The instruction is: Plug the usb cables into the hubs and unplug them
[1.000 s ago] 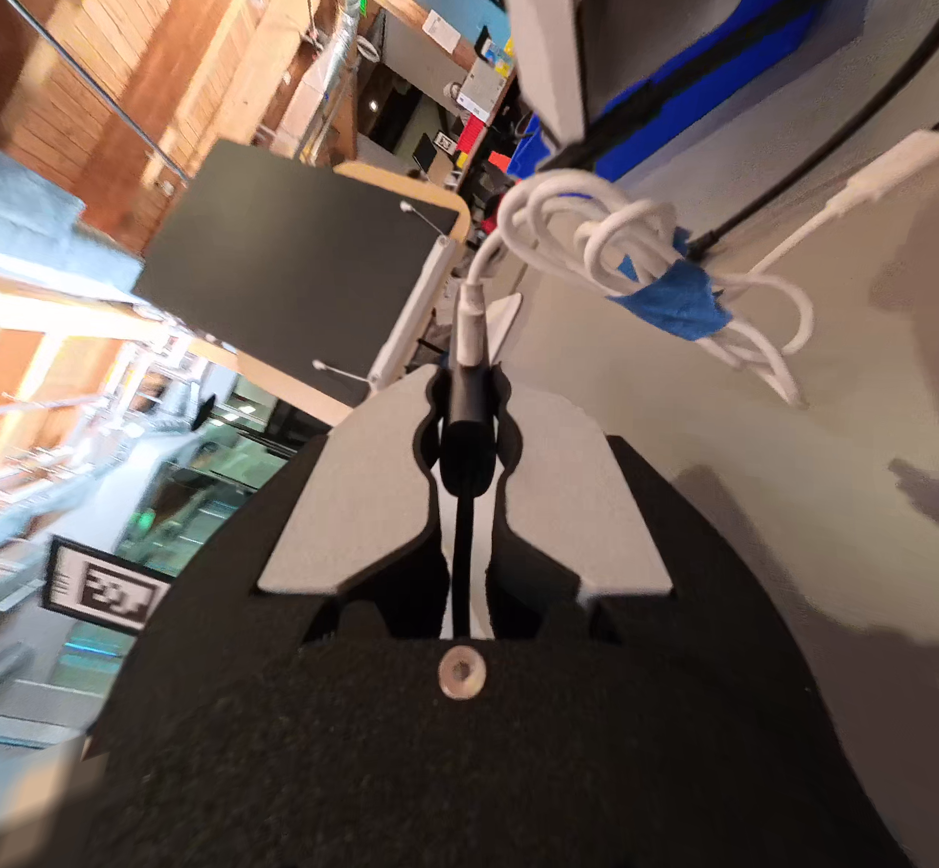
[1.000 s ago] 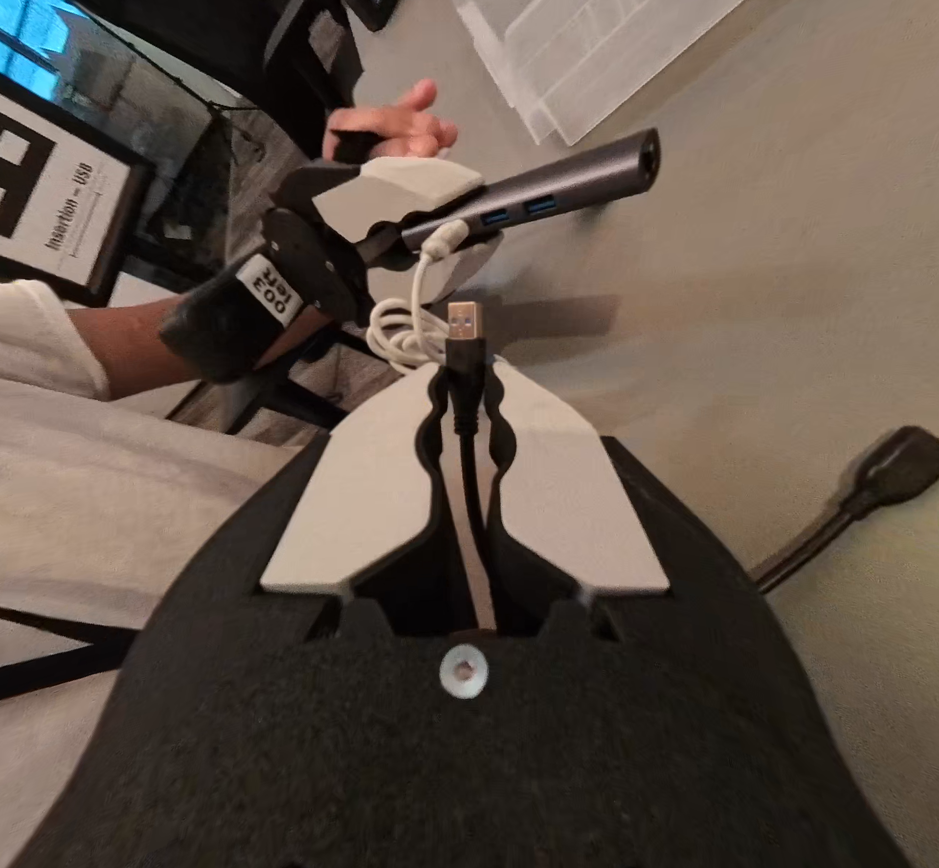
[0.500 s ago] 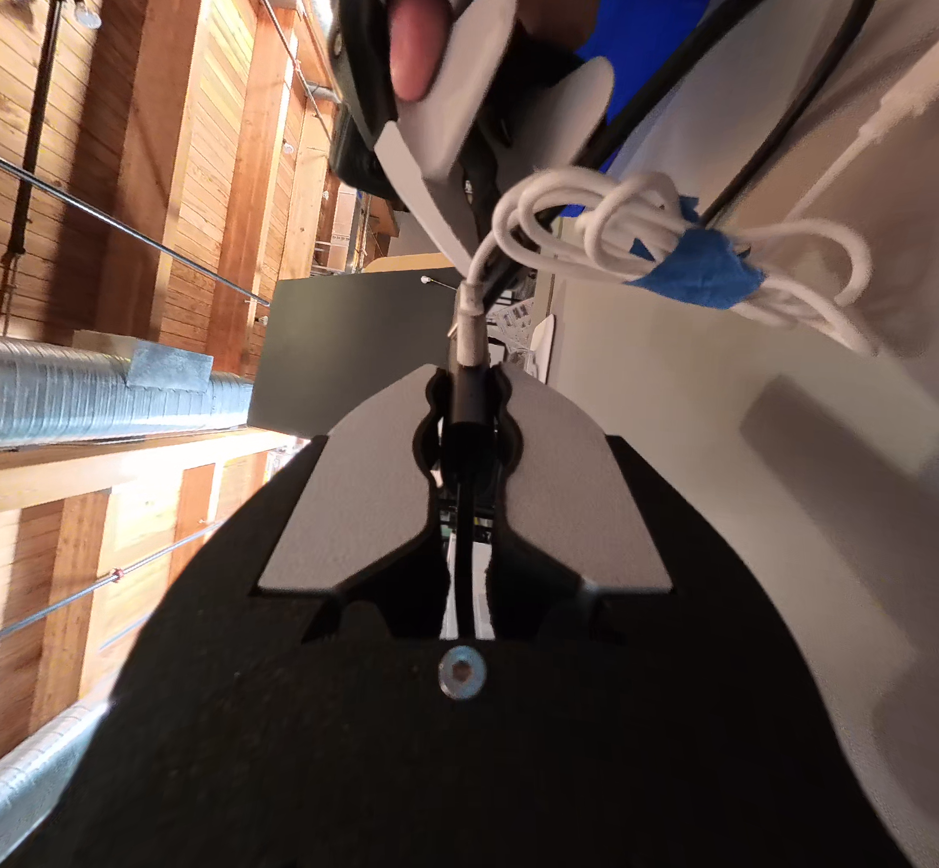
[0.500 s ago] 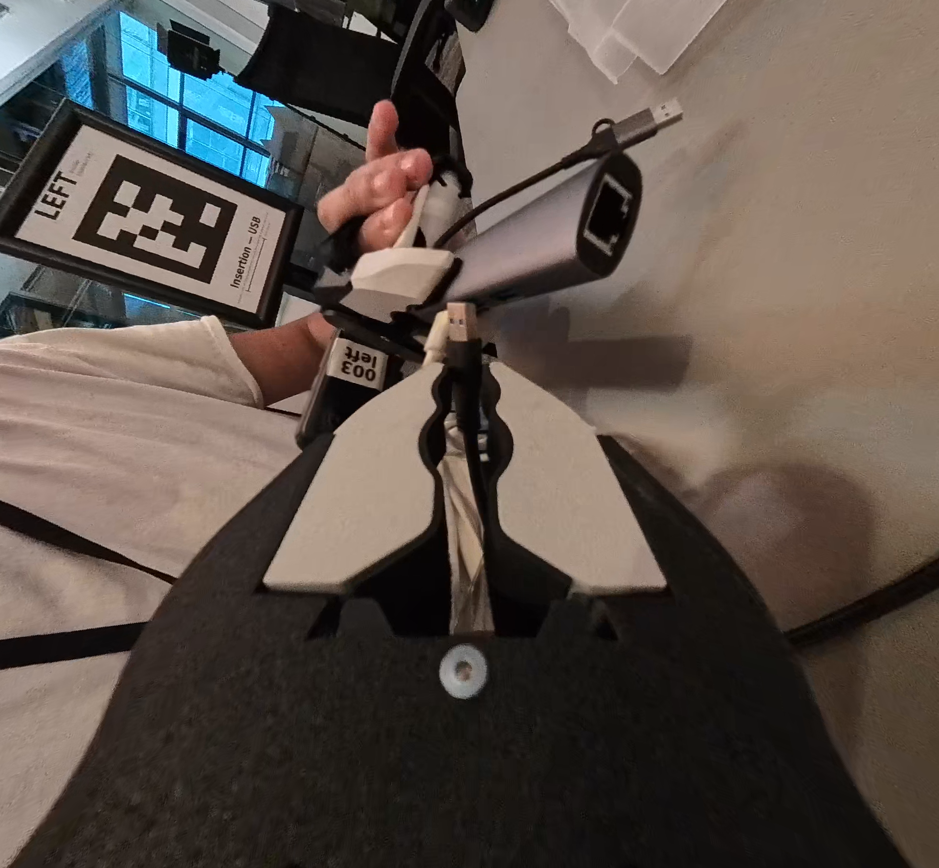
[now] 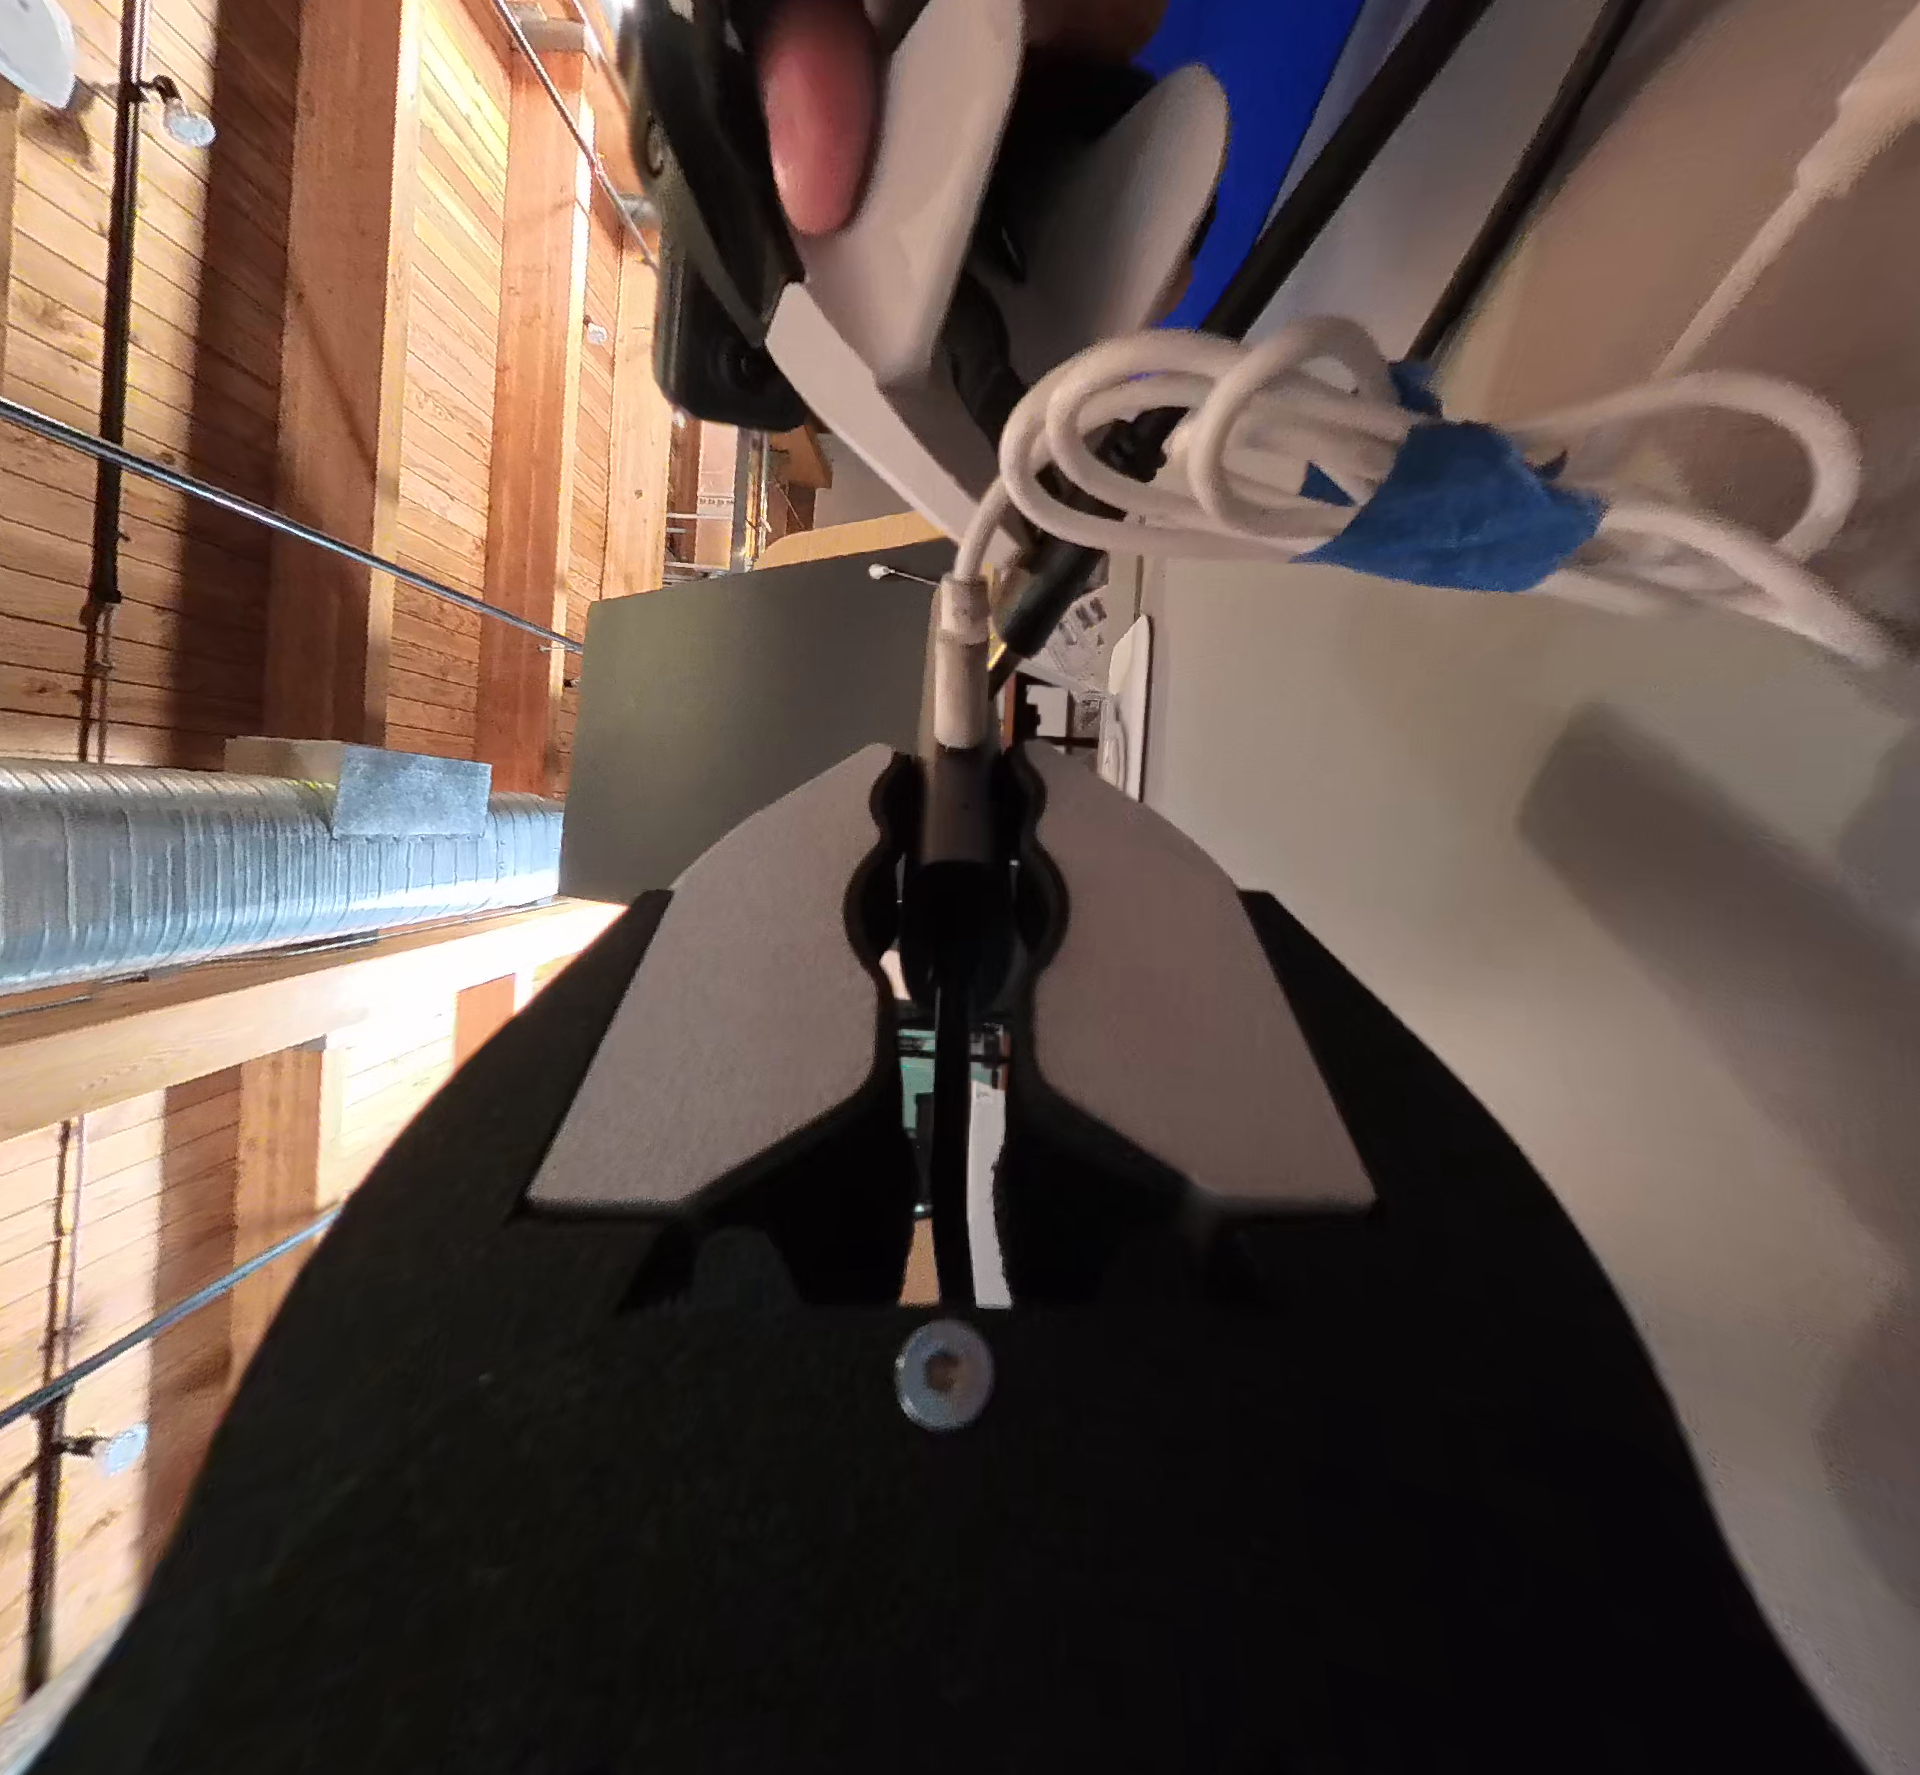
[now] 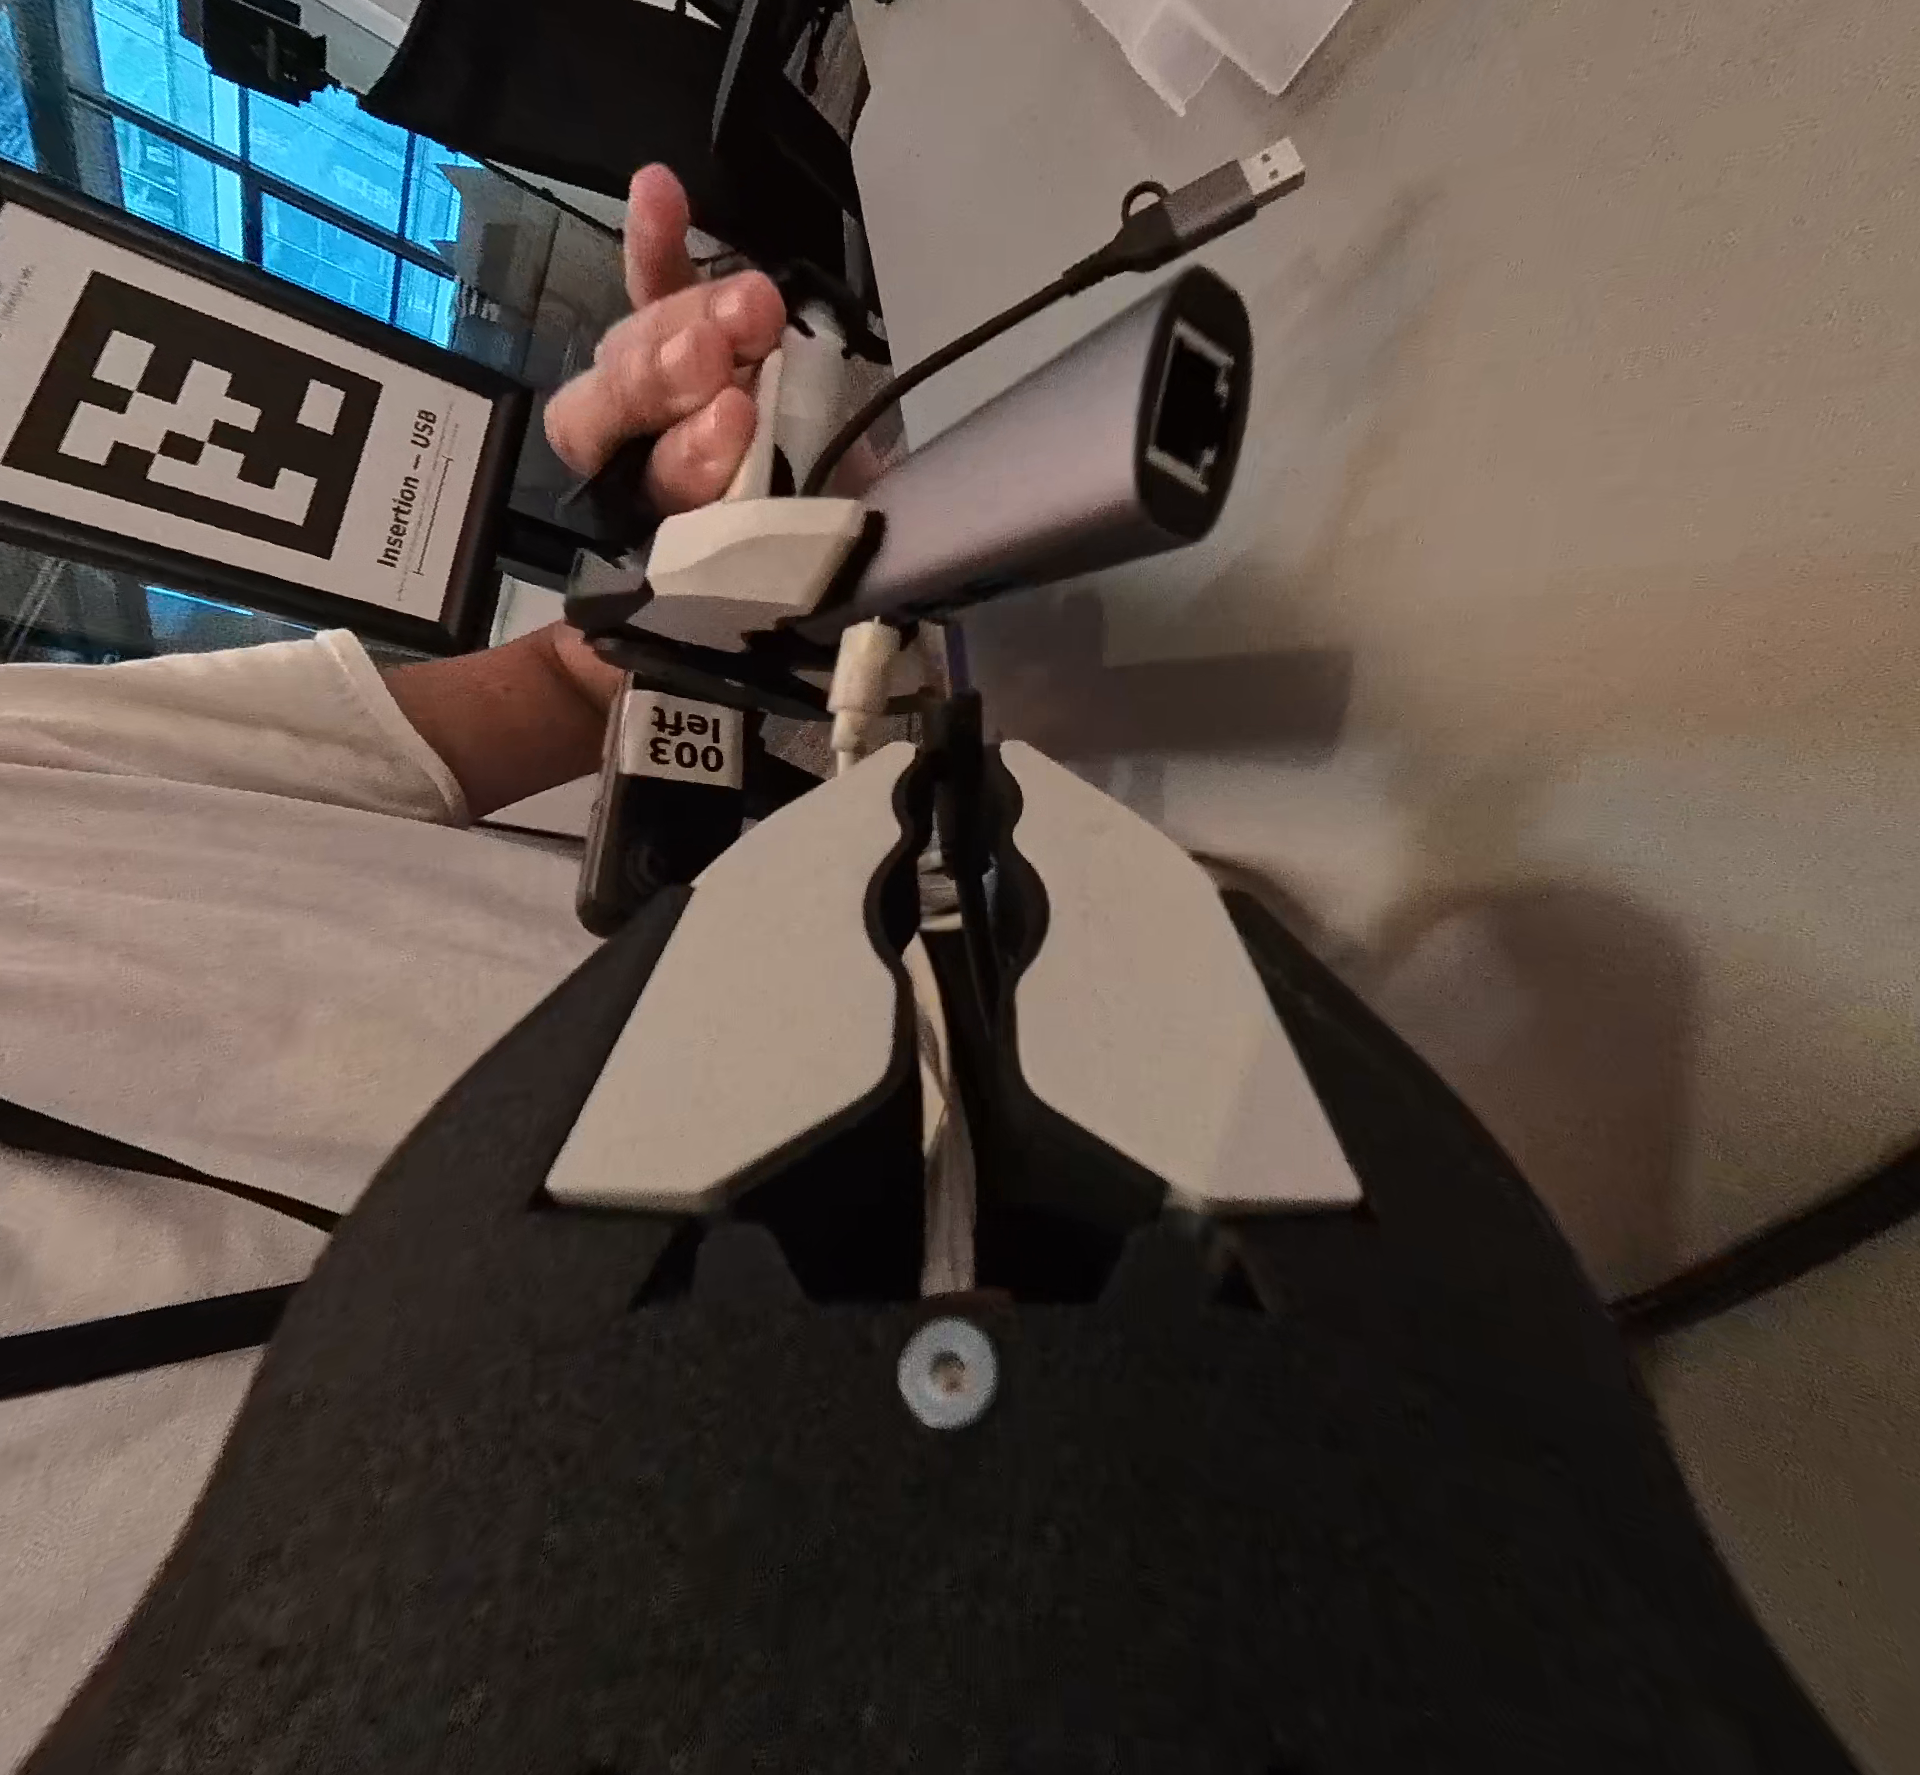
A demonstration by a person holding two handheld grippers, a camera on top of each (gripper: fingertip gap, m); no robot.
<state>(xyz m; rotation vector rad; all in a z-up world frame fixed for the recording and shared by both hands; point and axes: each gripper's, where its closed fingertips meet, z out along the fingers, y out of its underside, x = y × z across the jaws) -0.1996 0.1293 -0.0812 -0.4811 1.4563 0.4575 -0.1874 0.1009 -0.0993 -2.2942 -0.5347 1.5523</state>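
Grey hub (image 6: 1049, 468) held above the counter (image 6: 1558, 582), clamped in left claw (image 6: 821, 572); white cable (image 5: 1299, 458) already plugged in. Right claw (image 6: 961, 769) clamped on black plug (image 6: 958, 738) at the hub's port. Risk: angled plug jams or slips.

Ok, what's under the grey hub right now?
Beneath the grey hub a white plug sits in a port, beside the black plug in the right hand-held gripper. The hub hides the port faces.

The black cable's plug (image 6: 961, 723) tip is hidden under the grey hub (image 6: 1039, 489), its seating untellable.
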